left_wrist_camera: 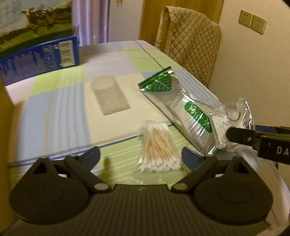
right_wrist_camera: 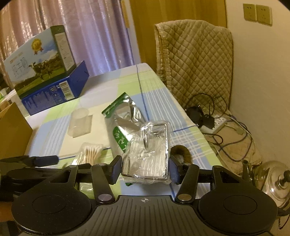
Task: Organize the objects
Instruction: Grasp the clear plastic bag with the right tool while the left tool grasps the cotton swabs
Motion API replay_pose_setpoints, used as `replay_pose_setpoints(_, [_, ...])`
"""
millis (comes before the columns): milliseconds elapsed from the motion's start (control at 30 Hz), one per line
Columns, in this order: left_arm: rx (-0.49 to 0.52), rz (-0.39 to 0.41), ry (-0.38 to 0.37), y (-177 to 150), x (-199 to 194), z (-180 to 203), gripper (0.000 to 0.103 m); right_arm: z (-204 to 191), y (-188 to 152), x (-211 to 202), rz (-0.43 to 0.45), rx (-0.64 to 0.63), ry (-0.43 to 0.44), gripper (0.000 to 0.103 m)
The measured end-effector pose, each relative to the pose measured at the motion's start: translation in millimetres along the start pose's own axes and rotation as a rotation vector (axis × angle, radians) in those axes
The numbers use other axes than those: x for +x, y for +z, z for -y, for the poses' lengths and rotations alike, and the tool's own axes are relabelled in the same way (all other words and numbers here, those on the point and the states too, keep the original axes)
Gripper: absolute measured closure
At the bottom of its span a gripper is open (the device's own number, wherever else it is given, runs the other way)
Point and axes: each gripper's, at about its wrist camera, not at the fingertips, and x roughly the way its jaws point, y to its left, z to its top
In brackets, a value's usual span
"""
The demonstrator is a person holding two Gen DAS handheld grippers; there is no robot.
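The right gripper (right_wrist_camera: pixel 145 168) clamps a clear plastic-wrapped packet (right_wrist_camera: pixel 150 156); the left gripper (left_wrist_camera: pixel 141 154) stands wide, a cotton swab bag (left_wrist_camera: pixel 159 150) lying between its fingers

1. A blue cardboard box with a barcode (right_wrist_camera: pixel 54 92) stands at the table's far left corner.
2. A cow-printed carton (right_wrist_camera: pixel 39 59) sits on top of it.
3. A brown cardboard box (right_wrist_camera: pixel 12 130) stands off the table's left edge.
4. A beige quilted cover (right_wrist_camera: pixel 195 54) drapes over something beyond the table's far right corner.
5. A white power strip with dark cables (right_wrist_camera: pixel 217 121) lies on the floor past the right edge.
6. A shiny steel kettle (right_wrist_camera: pixel 271 179) stands near it.
7. Two beige wall sockets (right_wrist_camera: pixel 257 14) sit high on the wall.
8. Pinkish curtains (right_wrist_camera: pixel 87 32) hang behind the table's far edge.
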Motion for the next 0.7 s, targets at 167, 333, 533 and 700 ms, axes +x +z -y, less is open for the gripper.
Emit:
replay_pose_setpoints(167, [0.034, 0.0, -0.033, 1, 17, 10, 0.025, 3, -1, 0, -0.001, 0.012, 0.004, 0.052])
replay_pose_setpoints(333, [0.098, -0.024, -0.006, -5, 22, 17, 0.059, -2, -3, 0, -0.009, -0.006, 0.02, 0.052])
replay_pose_setpoints(533, [0.067, -0.066, 0.059, -33, -15, 8, 0.073, -20, -14, -5, -0.057, -0.074, 0.1, 0.052])
replay_pose_setpoints(700, [0.035, -0.08, 0.095, -76, -61, 8, 0.075, -45, -39, -12, -0.137, -0.153, 0.172, 0.052])
